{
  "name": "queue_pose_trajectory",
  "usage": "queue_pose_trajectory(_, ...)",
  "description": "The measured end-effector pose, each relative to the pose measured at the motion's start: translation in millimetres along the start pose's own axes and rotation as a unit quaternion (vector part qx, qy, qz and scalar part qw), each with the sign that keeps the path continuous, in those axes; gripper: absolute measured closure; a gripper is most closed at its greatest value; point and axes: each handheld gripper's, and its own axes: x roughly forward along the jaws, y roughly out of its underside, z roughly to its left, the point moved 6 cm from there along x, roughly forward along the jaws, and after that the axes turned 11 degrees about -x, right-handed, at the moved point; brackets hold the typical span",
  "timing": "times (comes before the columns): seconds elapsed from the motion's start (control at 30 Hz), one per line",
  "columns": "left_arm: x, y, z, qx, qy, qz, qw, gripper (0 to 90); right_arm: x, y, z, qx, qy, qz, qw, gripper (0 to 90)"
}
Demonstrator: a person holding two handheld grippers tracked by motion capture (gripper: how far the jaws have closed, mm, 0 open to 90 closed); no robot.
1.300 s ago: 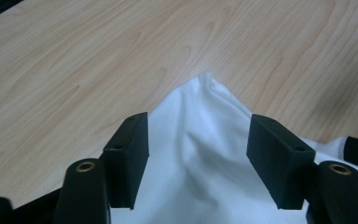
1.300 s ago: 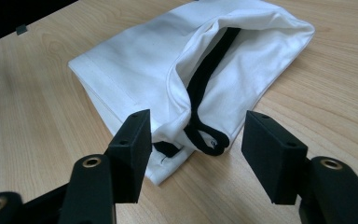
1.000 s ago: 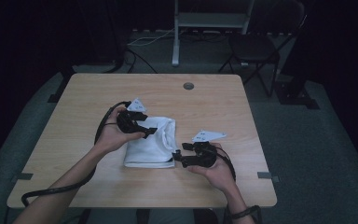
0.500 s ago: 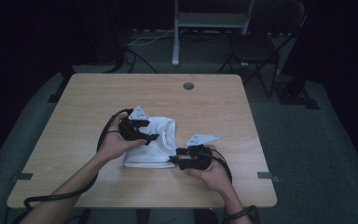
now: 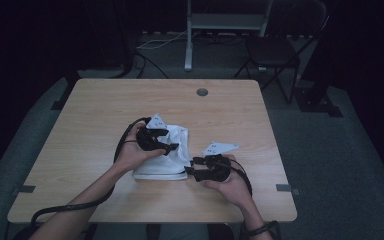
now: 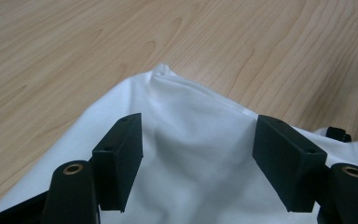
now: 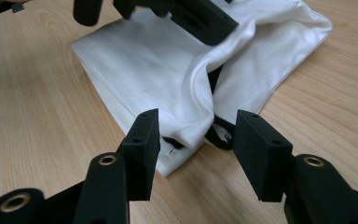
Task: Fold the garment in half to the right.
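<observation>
Left gripper (image 5: 172, 148): shifted nearer, now over folded white garment (image 5: 167, 160), jaws wide, empty. Right gripper (image 5: 190, 166): jaws apart at garment's corner, empty. Garment: table (image 5: 90, 110) centre, toward near edge.

Each tool is matt black. The left tool (image 6: 198, 168) has two flat rectangular jaws, each with a small screw hole near its tip, and brass-ringed holes in the rounded arms below them. The right tool (image 7: 196, 149) is built alike. Both carry a grey three-cornered plate and trail a black cable. A dark band circles the right wrist (image 5: 260, 231).
</observation>
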Motion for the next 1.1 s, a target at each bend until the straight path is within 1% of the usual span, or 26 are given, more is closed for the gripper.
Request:
queue_pose_trajectory(0.13, 7.6, 2.6, -3.7, 0.006, 0.001, 0.003, 1.0, 32.8, 0.0, 1.4, 0.0, 0.0, -0.001, 0.003, 1.0, 49.4)
queue_pose_trajectory(0.23, 11.6, 3.2, -6.1, 0.012, 0.005, 0.005, 0.9999, 32.8, 0.7, 2.5, 0.1, 0.0, -0.003, 0.005, 1.0, 48.7)
queue_pose_trajectory(0.37, 14.8, 4.7, -10.5, 0.029, 0.018, 0.01, 0.9994, 32.0, 1.0, 1.7, 0.8, 0.002, -0.004, 0.005, 1.0, 47.8)
queue_pose_trajectory(0.43, 13.6, 4.8, -12.2, 0.035, 0.022, 0.01, 0.9991, 31.7, 0.8, 0.7, 0.7, -0.001, -0.004, 0.003, 1.0, 47.3)
queue_pose_trajectory(0.47, 12.0, 3.9, -12.7, 0.035, 0.026, 0.007, 0.999, 31.4, 0.1, 0.1, 1.0, -0.001, -0.004, 0.004, 1.0, 47.1)
queue_pose_trajectory(0.53, 7.5, 0.7, -12.2, 0.033, 0.031, 0.001, 0.999, 31.2, -0.9, -1.7, 0.7, 0.0, -0.004, -0.003, 1.0, 46.9)
queue_pose_trajectory(0.6, 4.2, -3.1, -11.1, 0.027, 0.035, -0.006, 0.999, 31.0, -0.6, -3.9, -0.8, 0.0, 0.0, -0.009, 1.0, 46.8)
queue_pose_trajectory(0.67, 1.2, -7.2, -7.1, 0.015, 0.037, -0.013, 0.9991, 31.0, 0.9, -6.3, -2.7, 0.005, 0.004, -0.012, 0.9999, 46.8)
queue_pose_trajectory(0.73, -0.3, -8.7, -1.8, 0.004, 0.037, -0.016, 0.9992, 30.9, 3.0, -10.1, -6.1, 0.012, 0.011, -0.017, 0.9997, 46.9)
queue_pose_trajectory(0.83, -2.0, -8.3, 4.5, -0.003, 0.031, -0.017, 0.9994, 30.7, 5.9, -18.5, -15.5, 0.031, 0.025, -0.024, 0.9989, 47.2)
queue_pose_trajectory(0.87, -3.8, -7.5, 6.2, -0.005, 0.03, -0.014, 0.9994, 30.7, 6.8, -20.5, -18.6, 0.036, 0.027, -0.027, 0.9986, 47.3)
queue_pose_trajectory(0.9, -4.9, -7.0, 6.9, -0.005, 0.028, -0.014, 0.9995, 30.6, 8.9, -23.5, -24.4, 0.041, 0.033, -0.03, 0.9981, 47.6)
queue_pose_trajectory(1.0, -10.3, -4.8, 9.7, 0.005, 0.02, -0.008, 0.9997, 30.3, 14.3, -29.7, -34.5, 0.053, 0.046, -0.031, 0.9971, 48.0)
queue_pose_trajectory(1.1, -19.5, -1.4, 12.7, 0.011, 0.014, -0.002, 0.9998, 29.9, 22.6, -36.1, -44.6, 0.059, 0.058, -0.024, 0.9963, 48.6)
